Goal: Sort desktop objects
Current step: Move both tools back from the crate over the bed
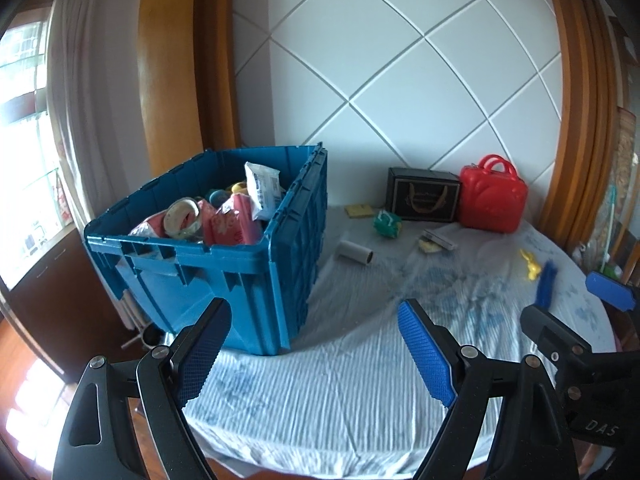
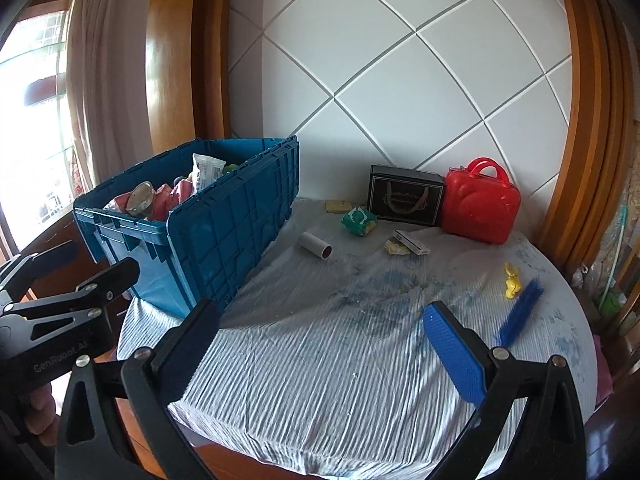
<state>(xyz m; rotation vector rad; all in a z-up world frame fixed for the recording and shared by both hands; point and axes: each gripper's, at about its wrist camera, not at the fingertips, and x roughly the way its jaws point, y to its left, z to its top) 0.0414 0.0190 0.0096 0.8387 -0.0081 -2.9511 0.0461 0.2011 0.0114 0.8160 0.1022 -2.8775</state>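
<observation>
A blue crate (image 1: 256, 264) (image 2: 224, 248) stands at the table's left, filled with several items, among them a tape roll (image 1: 182, 216) and pink packets. On the striped cloth lie a white paper roll (image 1: 355, 253) (image 2: 315, 245), a green wipes pack (image 1: 387, 223) (image 2: 359, 221), a blue brush (image 2: 520, 312) (image 1: 545, 284) and a yellow toy (image 2: 512, 280) (image 1: 531, 266). My left gripper (image 1: 316, 352) is open and empty, near the crate's front corner. My right gripper (image 2: 324, 348) is open and empty over the cloth's front. It also shows in the left wrist view (image 1: 576, 300).
A black box (image 2: 405, 196) (image 1: 423, 196) and a red case (image 2: 482, 204) (image 1: 492, 200) stand against the tiled wall. A yellow note pad (image 2: 337, 206), a small white box (image 2: 412, 242) and a yellow wrapper (image 2: 395, 248) lie near them. The round table's edge (image 2: 320, 468) is close in front.
</observation>
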